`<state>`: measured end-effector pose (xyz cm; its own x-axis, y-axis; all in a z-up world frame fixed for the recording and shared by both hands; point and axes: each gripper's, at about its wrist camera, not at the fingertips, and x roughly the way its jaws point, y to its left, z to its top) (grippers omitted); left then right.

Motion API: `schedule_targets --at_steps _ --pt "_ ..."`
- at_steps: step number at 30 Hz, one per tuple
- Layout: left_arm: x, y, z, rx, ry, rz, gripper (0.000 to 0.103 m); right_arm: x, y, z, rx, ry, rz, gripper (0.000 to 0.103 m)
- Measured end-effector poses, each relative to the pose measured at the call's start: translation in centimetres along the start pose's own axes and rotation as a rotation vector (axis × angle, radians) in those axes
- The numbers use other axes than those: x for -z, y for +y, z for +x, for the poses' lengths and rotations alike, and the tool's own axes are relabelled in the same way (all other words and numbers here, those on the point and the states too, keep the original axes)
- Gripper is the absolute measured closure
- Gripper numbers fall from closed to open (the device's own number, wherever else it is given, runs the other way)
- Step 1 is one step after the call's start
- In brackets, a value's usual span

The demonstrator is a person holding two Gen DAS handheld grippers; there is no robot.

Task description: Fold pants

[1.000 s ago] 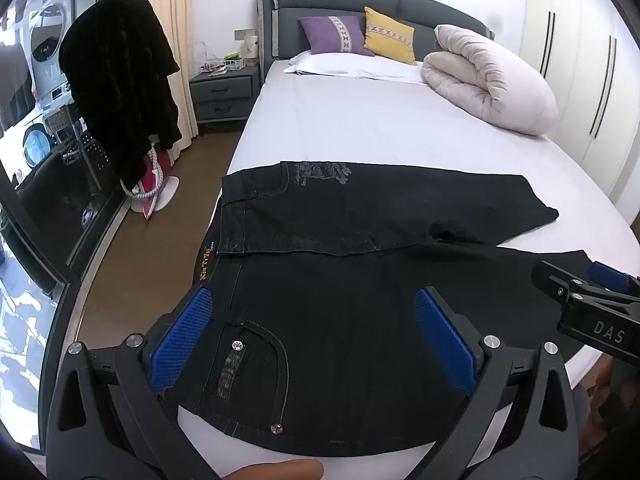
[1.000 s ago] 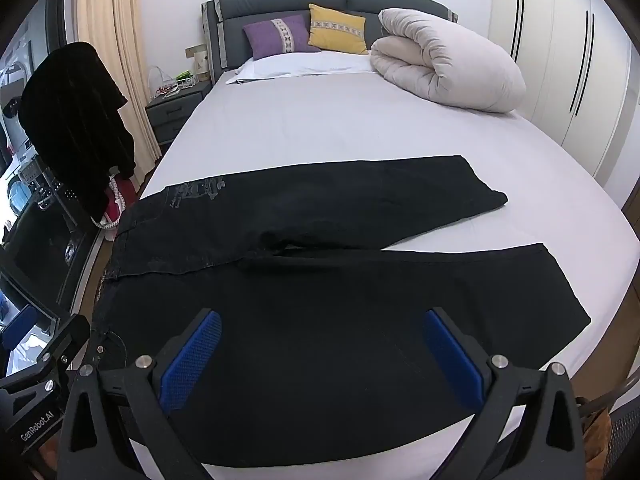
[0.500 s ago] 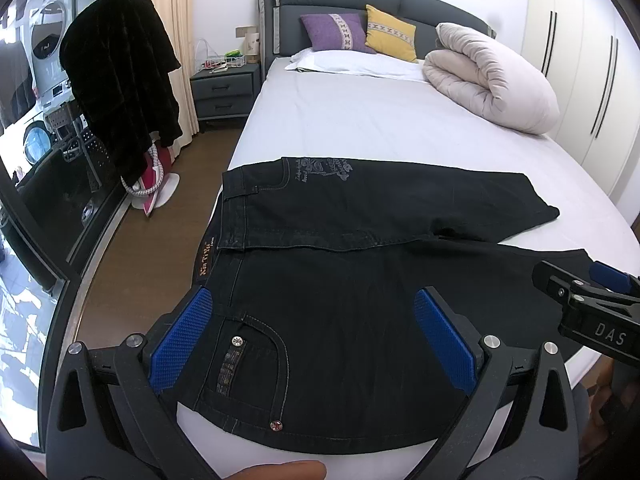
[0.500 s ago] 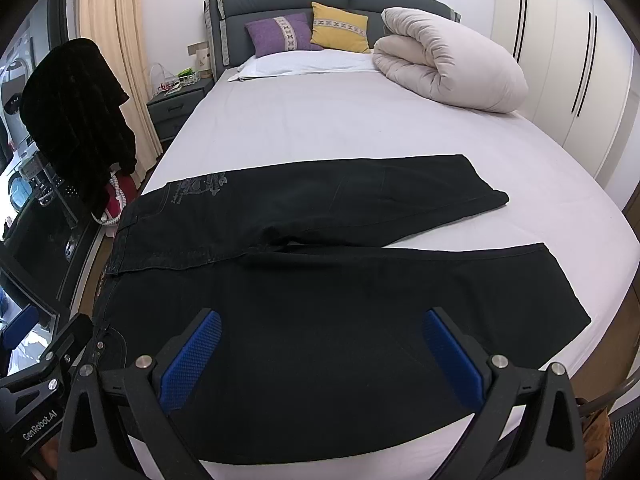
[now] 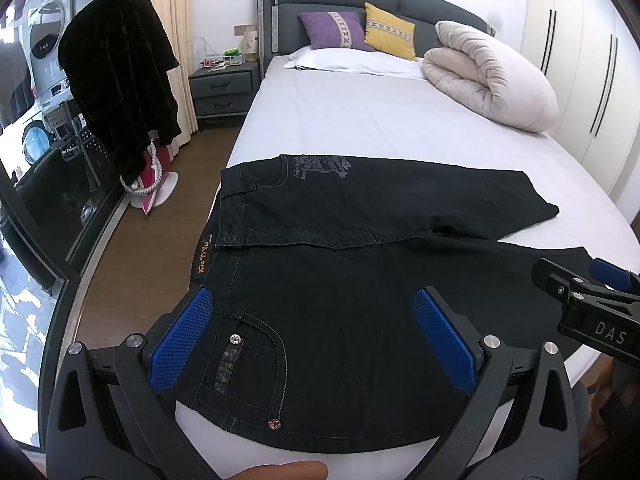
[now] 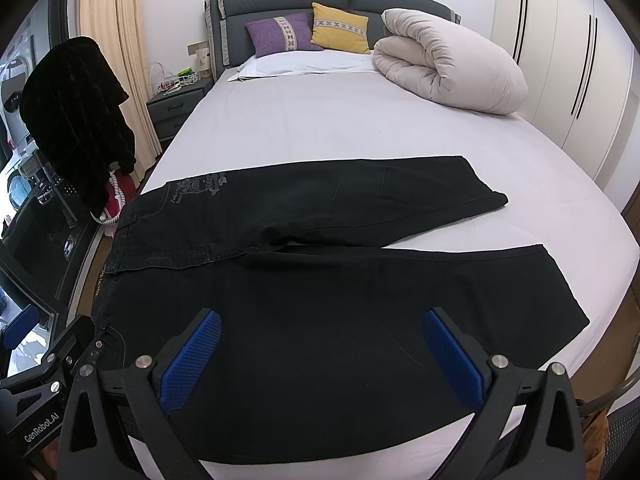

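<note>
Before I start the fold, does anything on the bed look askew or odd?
Nothing is damaged. The black pants lie flat with legs splayed apart, showing sheet between them; the waistband overhangs the bed's left edge.

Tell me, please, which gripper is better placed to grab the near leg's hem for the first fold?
Right, probably. The right gripper hovers open over the near leg, on the side where its hem lies. The left gripper hangs open over the waistband pocket, the opposite end of the pants.
</note>
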<state>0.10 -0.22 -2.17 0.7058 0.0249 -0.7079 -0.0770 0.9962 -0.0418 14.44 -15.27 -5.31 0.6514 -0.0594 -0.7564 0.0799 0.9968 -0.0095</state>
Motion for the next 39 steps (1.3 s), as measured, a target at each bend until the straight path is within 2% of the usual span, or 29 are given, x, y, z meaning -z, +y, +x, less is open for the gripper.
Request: schedule_targets --at_steps 39 --pt "-0.12 -0.08 0.13 0.000 0.008 -0.002 0.000 0.15 0.20 0.02 0.003 0.004 -0.005 0.000"
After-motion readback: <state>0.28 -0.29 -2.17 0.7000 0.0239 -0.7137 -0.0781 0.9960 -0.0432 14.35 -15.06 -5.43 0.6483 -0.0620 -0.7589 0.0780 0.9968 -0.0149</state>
